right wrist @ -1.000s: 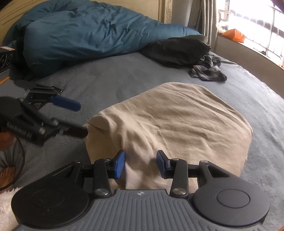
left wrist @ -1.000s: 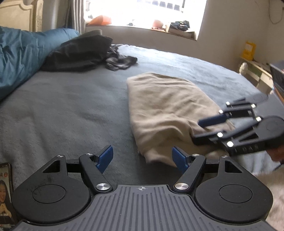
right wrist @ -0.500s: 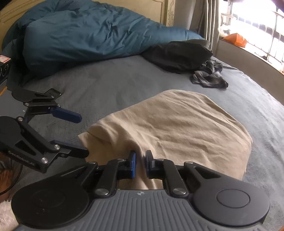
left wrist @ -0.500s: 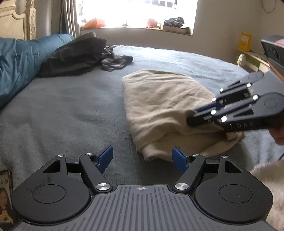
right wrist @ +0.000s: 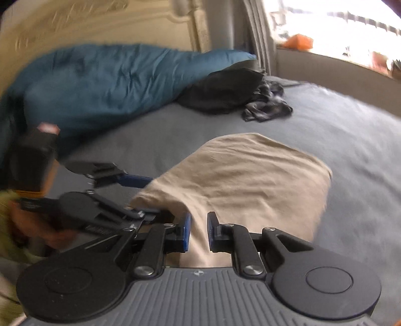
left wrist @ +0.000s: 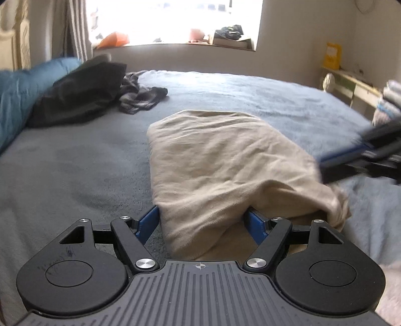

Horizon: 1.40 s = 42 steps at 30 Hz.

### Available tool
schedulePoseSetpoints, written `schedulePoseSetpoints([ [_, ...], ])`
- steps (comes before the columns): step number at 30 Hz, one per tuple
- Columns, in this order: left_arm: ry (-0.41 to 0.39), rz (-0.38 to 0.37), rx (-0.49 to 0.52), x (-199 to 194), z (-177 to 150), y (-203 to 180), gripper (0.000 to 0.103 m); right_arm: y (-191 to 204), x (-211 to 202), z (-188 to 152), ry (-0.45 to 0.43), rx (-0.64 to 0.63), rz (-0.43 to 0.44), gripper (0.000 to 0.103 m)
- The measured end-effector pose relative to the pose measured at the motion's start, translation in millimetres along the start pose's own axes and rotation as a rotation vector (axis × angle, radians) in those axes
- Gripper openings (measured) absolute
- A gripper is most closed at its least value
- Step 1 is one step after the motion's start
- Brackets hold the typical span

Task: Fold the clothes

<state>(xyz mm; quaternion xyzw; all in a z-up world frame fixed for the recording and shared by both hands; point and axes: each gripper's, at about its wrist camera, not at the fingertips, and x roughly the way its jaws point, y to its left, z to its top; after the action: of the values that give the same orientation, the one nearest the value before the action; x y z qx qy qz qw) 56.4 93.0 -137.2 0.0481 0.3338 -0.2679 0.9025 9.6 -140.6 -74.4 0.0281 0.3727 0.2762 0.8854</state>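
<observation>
Left gripper (left wrist: 203,223): angled down at the bed (left wrist: 75,175), fingers wide, beige garment (left wrist: 225,160) edge lying loose between them. Right gripper (right wrist: 198,232): angled down, fingers nearly closed and easing apart, garment fold pinched between.

Bright window (left wrist: 175,22) beyond grey bed (left wrist: 75,163)

Each camera sits just behind its own claw, tilted down over the bed (left wrist: 75,155). The left view faces the window (left wrist: 175,22), close over the near edge of the beige cloth (left wrist: 225,160). The right view faces the headboard (right wrist: 100,25) and quilt (right wrist: 100,82). Both share the cloth, the dark clothes (right wrist: 225,92) and the other claw.
</observation>
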Motion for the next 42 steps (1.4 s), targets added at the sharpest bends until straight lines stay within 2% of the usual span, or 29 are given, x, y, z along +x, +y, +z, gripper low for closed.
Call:
schedulePoseSetpoints([
  [2, 0.003, -0.007, -0.021, 0, 1, 2, 0.075, -7, -12, -8, 0.025, 0.052, 0.072, 0.016],
  [5, 0.007, -0.014, -0.048, 1, 4, 4, 0.075, -5, -12, -21, 0.093, 0.053, 0.145, 0.016],
  [11, 0.014, -0.012, -0.081, 6, 8, 5, 0.075, 3, 28, -37, 0.204, 0.008, 0.109, 0.016],
  [14, 0.014, -0.009, -0.080, 5, 9, 5, 0.075, 5, 43, -38, 0.178, 0.021, 0.116, 0.016],
  [19, 0.014, -0.016, -0.090, 5, 10, 7, 0.075, 8, 41, -35, 0.067, 0.052, 0.129, 0.016],
  [26, 0.007, -0.038, -0.100, 3, 8, 11, 0.075, 3, 38, -35, -0.034, 0.069, 0.059, 0.016],
  [32, -0.004, -0.046, -0.115, -6, 4, 13, 0.075, 8, 50, -27, -0.046, 0.019, -0.045, 0.015],
  [37, -0.043, -0.049, -0.119, -30, -3, 13, 0.075, 19, 56, -25, -0.015, -0.051, -0.117, 0.015],
  [39, -0.058, -0.054, -0.107, -42, -9, 12, 0.079, 22, 56, -26, -0.015, -0.067, -0.141, 0.014],
  [42, -0.040, -0.046, -0.084, -45, -20, 8, 0.080, 23, 55, -27, -0.017, -0.071, -0.160, 0.014],
])
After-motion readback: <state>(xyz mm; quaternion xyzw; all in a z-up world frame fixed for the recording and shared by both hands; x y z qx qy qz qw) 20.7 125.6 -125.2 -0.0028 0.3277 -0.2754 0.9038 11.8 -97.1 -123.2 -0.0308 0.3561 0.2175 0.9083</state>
